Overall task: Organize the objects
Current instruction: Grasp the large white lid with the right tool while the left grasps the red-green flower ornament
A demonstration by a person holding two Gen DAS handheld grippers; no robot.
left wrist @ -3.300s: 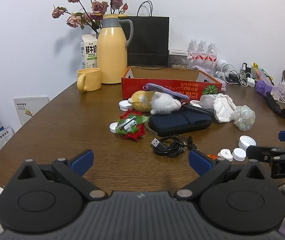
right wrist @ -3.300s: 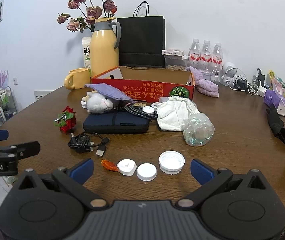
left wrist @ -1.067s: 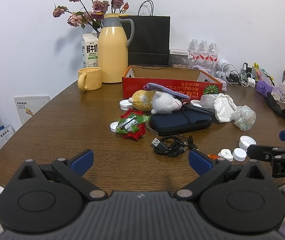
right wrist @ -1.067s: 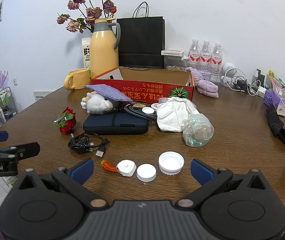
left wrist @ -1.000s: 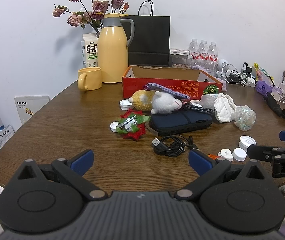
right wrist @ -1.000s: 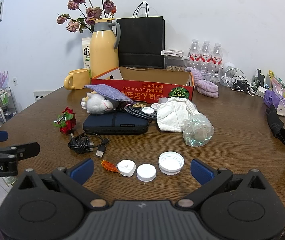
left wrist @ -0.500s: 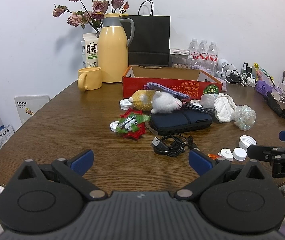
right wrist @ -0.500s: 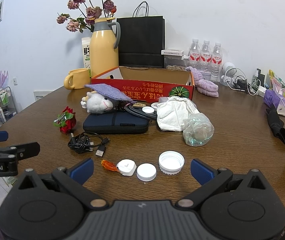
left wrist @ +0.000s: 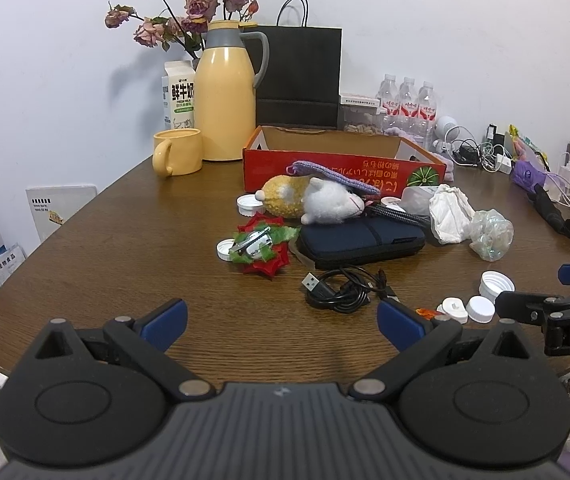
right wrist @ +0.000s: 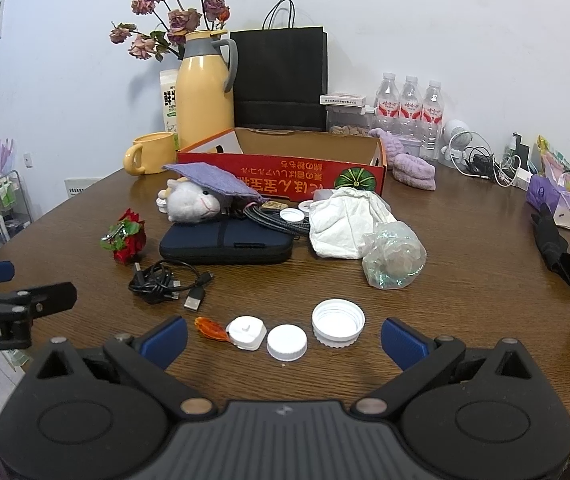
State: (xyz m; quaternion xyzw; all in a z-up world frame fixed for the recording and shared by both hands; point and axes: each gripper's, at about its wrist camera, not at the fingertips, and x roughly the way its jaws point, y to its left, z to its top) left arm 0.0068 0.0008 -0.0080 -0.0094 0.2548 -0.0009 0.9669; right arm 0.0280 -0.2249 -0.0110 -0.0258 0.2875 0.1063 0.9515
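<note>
From my station I saw the red cardboard box (right wrist: 281,166) sitting open-topped toward the back of the bench (right wrist: 465,264); its inside was mostly hidden behind the front wall, so I could not tell what it held. Behind it stood a yellow thermos jug (left wrist: 225,96) with dried roses (left wrist: 189,4) rising beside it, a milk carton (left wrist: 179,94), a yellow mug (left wrist: 177,152) and a black paper bag (right wrist: 281,80). Three water bottles (right wrist: 411,104) stood against the white wall.

In front of the box lay the loose things: a plush toy (left wrist: 309,200) under a purple cloth (right wrist: 213,180), resting against a dark zip pouch (right wrist: 227,242); a crumpled white cloth (right wrist: 345,224) touching a crushed clear plastic bottle (right wrist: 393,256); a red artificial flower (left wrist: 261,246); and a coiled black USB cable (right wrist: 165,280). Nearest my right hand-held gripper (right wrist: 283,338) sat three white caps (right wrist: 287,342) in a row, with a small orange wrapper (right wrist: 209,328) just left of them.

Both tools hovered over the near edge of the brown wooden bench. The right one's blue-padded fingers were spread wide, empty, framing the caps. The left hand-held gripper (left wrist: 283,320) was likewise spread and holding nothing, over bare wood with the cable beyond it. Chargers and white cords cluttered the far right side.
</note>
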